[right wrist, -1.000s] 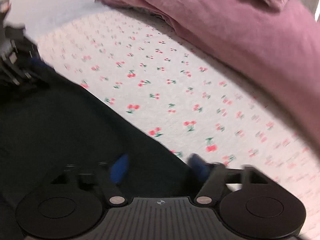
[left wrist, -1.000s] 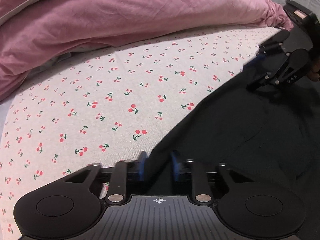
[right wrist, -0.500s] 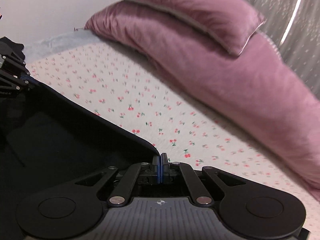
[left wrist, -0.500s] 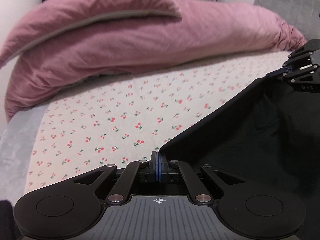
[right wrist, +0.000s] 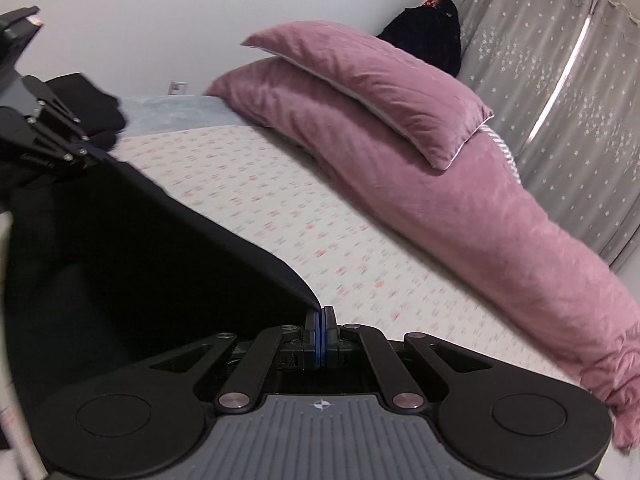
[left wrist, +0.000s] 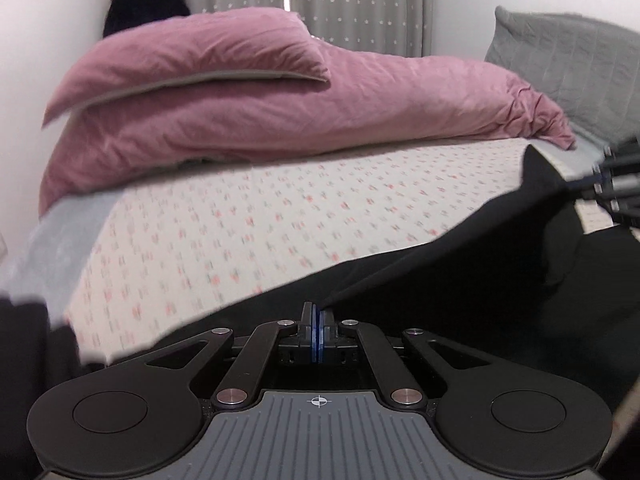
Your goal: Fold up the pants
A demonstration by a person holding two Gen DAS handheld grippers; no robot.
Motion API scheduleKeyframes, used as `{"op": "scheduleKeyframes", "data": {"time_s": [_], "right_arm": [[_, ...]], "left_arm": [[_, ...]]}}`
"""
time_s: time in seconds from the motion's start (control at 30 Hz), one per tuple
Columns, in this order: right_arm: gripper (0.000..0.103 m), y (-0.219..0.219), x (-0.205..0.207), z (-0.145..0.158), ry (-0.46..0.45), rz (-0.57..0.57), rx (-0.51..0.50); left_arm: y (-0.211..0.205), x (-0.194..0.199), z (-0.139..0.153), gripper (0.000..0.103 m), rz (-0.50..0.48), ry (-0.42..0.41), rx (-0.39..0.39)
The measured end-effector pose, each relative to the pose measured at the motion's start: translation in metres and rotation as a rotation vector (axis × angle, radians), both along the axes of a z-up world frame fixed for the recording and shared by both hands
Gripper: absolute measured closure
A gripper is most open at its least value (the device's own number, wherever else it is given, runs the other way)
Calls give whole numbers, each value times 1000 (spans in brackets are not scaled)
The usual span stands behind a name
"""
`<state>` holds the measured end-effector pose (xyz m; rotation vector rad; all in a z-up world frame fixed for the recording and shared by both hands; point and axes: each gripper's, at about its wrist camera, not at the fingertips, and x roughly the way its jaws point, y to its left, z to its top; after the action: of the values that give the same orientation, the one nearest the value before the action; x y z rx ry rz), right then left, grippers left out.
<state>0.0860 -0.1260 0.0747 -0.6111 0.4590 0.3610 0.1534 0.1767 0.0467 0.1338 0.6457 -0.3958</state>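
Black pants (left wrist: 500, 264) hang stretched between my two grippers above the cherry-print bed sheet (left wrist: 280, 216). My left gripper (left wrist: 317, 320) is shut on one corner of the pants' edge. My right gripper (right wrist: 321, 320) is shut on the other corner of the pants (right wrist: 120, 248). The right gripper shows at the far right of the left wrist view (left wrist: 612, 188). The left gripper shows at the far left of the right wrist view (right wrist: 80, 152). The taut top edge runs between them; the rest hangs below, out of sight.
A pink duvet (left wrist: 320, 120) with a pink pillow (left wrist: 192, 64) on top lies along the far side of the bed. A grey quilted pillow (left wrist: 572, 64) stands at the back right. Curtains (right wrist: 560, 52) and a dark hanging garment (right wrist: 428, 40) are behind.
Both grippers closed on the pants' edge and lifted it well above the sheet. The pants now hang stretched between them, and the cameras look more level across the bed.
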Motion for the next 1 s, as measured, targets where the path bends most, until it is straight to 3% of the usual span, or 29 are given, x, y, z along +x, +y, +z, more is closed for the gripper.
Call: {"op": "scheduleKeyframes", "data": {"time_s": [0.27, 0.37, 0.6, 0.67, 0.77, 0.8, 0.83, 0.9, 1.0], "right_arm": [[103, 3, -77, -57, 104, 44, 31], [103, 5, -78, -84, 167, 45, 44], [98, 3, -64, -136, 279, -1, 100], [96, 5, -65, -132, 280, -8, 104], [77, 3, -72, -124, 288, 32, 141], [64, 0, -74, -119, 294, 44, 170], [62, -5, -76, -113, 301, 54, 206], [62, -16, -80, -100, 294, 58, 279], [53, -37, -77, -80, 248, 18, 393]], "left_arm": [[18, -56, -66, 97, 38, 112, -49], [27, -64, -84, 94, 69, 150, -93], [49, -80, -93, 88, 113, 112, -267], [56, -83, -93, 87, 141, 99, -324], [62, -89, -88, 80, 177, 47, -367], [65, -91, -86, 73, 186, 28, -380], [70, -94, -84, 61, 207, -2, -397], [78, -100, -77, 46, 249, -68, -426], [88, -98, -73, 40, 311, -106, -475]]}}
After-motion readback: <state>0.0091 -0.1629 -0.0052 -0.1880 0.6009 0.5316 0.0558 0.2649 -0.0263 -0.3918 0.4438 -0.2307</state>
